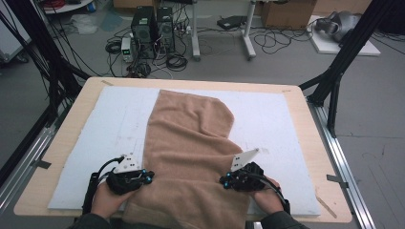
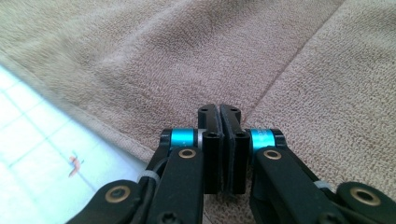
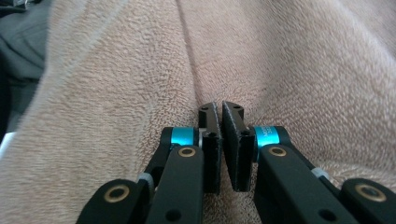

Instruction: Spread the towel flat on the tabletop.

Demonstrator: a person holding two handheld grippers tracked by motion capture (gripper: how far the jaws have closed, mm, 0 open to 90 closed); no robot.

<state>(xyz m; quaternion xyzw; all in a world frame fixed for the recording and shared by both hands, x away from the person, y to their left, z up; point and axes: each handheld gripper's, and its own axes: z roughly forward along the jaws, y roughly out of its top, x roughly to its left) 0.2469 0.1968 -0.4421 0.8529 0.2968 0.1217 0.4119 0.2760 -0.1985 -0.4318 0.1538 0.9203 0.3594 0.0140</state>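
Both pairs of jaws are pressed together, and I cannot tell whether any cloth is caught between them. On my left gripper (image 2: 219, 112) the two black jaws meet flush, their tips down on the tan towel (image 2: 196, 60) just inside its hemmed edge, with the white mat (image 2: 32, 140) showing beyond that hem. My right gripper (image 3: 219, 108) has its jaws nearly flush too, tips set into a crease of the towel (image 3: 289, 65). From above, my left gripper (image 1: 149, 178) sits at the towel's left edge and my right gripper (image 1: 223, 181) at its right edge, both near my side of the table (image 1: 76, 102). Between them the towel (image 1: 188, 143) hangs over the near edge, then stretches away across the mat (image 1: 267, 114), its far right corner folded over.
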